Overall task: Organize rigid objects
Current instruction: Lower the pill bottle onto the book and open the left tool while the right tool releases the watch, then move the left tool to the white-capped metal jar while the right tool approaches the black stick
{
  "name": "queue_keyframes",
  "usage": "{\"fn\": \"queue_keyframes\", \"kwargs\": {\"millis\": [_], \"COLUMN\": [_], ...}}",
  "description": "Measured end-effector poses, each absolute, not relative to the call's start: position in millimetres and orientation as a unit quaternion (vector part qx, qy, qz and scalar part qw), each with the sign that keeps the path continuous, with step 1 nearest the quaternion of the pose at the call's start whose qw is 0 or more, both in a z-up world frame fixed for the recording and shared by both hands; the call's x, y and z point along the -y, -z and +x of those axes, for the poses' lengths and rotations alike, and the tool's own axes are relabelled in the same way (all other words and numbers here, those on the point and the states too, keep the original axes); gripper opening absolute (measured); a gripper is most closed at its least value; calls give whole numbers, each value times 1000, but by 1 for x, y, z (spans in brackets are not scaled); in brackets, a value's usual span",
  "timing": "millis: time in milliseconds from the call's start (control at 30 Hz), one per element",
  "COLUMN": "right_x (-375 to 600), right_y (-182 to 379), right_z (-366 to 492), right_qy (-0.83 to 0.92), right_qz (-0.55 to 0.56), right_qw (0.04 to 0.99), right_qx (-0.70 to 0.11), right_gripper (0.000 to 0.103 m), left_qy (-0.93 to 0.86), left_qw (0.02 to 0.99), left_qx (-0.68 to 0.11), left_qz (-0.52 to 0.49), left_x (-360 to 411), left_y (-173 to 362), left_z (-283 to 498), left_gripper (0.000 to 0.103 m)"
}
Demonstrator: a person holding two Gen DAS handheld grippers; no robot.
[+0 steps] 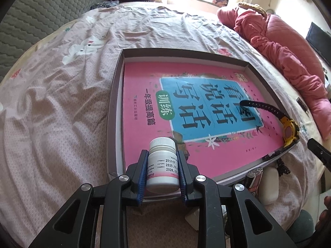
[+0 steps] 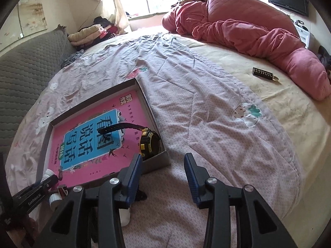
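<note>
1. gripping a small white plastic pill bottle with a screw cap (image 1: 163, 165), the left gripper (image 1: 162, 171) has its blue pads pressed on the bottle's sides, the bottle upright between them over the near edge of the shallow grey cardboard box (image 1: 115, 107).
2. the right gripper (image 2: 163, 177) stands spread with nothing between its fingers, hanging over the pink patterned bedsheet (image 2: 206, 124) just beside the box's near corner.
3. inside the box lies a pink and blue children's workbook (image 1: 206, 111), and on it, against the right wall, a yellow and black wristwatch (image 1: 289, 132) with its strap curling inward.
4. the step in hand looks like placing the bottle into the box; next calls for carrying it forward past the rim, lowering onto a bare patch of book, then letting go.
5. farther off, a small black rectangular tag with a gold ring (image 2: 263, 74) lies on the cream sheet, well apart, near the red quilted bedding (image 2: 248, 26), likely the right gripper's next pick.
</note>
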State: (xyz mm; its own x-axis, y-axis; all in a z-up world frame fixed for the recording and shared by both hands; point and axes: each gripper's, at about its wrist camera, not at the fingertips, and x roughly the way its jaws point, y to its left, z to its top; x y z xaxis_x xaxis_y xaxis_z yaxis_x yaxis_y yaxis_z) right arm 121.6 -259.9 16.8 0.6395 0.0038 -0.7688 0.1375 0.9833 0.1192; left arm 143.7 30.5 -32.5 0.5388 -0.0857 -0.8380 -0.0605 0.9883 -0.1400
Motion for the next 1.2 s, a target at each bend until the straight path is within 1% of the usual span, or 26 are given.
{"fn": "queue_keyframes", "kwargs": {"millis": [600, 833, 933, 1000, 1067, 1200], "right_x": [263, 256, 252, 251, 249, 245], "right_y": [-26, -30, -30, -30, -29, -28], "right_z": [92, 88, 86, 85, 83, 79], "right_qy": [2, -12, -18, -21, -26, -30], "right_qz": [74, 72, 70, 70, 70, 65], "right_qw": [908, 911, 911, 911, 910, 910], "right_qx": [-412, -406, -407, -407, -409, -409], "right_gripper": [43, 48, 48, 48, 48, 49], "left_qy": [18, 13, 12, 13, 11, 14], "left_qw": [861, 862, 863, 865, 868, 876], "left_qx": [-501, -499, -496, -492, -486, -469], "left_qz": [-87, -86, -96, -100, -100, -111], "left_x": [-32, -35, -38, -38, -36, -35], "left_y": [30, 23, 19, 15, 11, -2], "left_z": [141, 137, 131, 127, 122, 111], "left_gripper": [28, 29, 33, 39, 42, 45]}}
